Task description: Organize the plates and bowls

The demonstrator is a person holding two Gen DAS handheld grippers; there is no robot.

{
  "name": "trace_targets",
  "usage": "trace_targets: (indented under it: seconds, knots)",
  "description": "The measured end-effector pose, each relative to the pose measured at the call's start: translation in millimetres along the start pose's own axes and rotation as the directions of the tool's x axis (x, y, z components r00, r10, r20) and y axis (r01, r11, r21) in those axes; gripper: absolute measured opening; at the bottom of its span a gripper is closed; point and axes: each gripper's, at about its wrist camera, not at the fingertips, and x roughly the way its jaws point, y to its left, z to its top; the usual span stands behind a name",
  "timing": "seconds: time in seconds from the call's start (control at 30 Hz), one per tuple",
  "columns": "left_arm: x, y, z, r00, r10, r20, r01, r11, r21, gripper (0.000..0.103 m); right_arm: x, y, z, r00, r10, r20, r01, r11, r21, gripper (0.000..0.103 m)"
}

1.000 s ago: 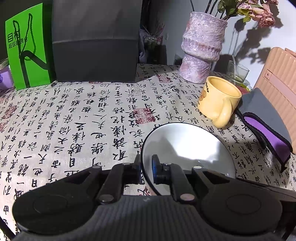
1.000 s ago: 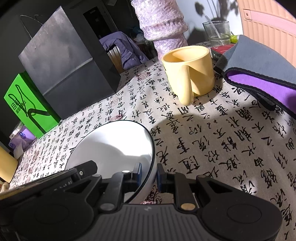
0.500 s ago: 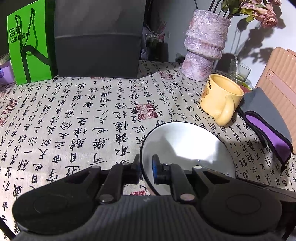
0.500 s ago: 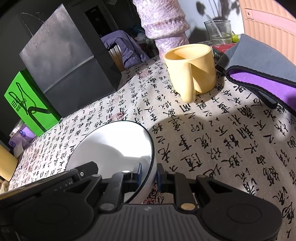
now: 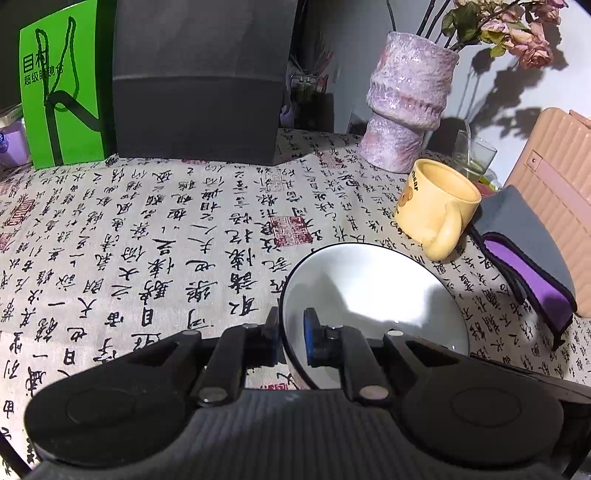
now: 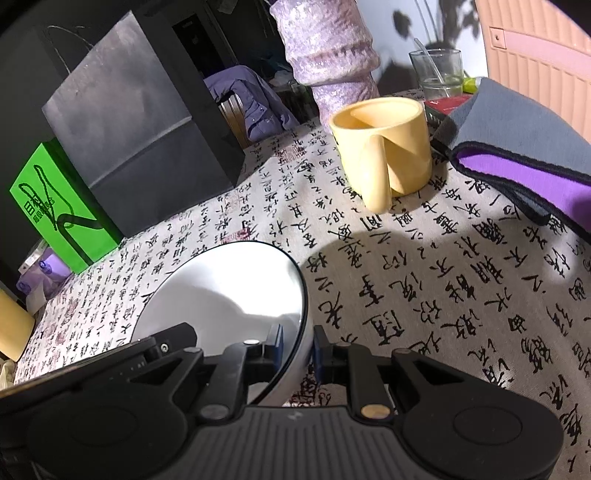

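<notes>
My left gripper [image 5: 290,341] and right gripper [image 6: 297,349] each clamp the white bowl's [image 5: 373,291] rim, seemingly lifted above the table [image 5: 147,236] middle.

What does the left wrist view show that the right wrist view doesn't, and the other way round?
Only the left wrist view shows the dried flowers in the vase. Only the right wrist view shows the purple garment behind the table and a second yellow item at the left edge. Both show the white bowl, gripped on opposite rims by the left gripper and right gripper, plus the yellow mug.
</notes>
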Motion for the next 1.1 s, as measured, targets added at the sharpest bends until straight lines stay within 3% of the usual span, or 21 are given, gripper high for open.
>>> trace_targets:
  seconds: [1.1]
  knots:
    - [-58.5, 4.6, -2.1, 0.994, -0.006, 0.109, 0.006, 1.000, -0.002, 0.012, -48.0, 23.9, -7.9, 0.997, 0.030, 0.076, -0.028, 0.999, -0.026, 0.016]
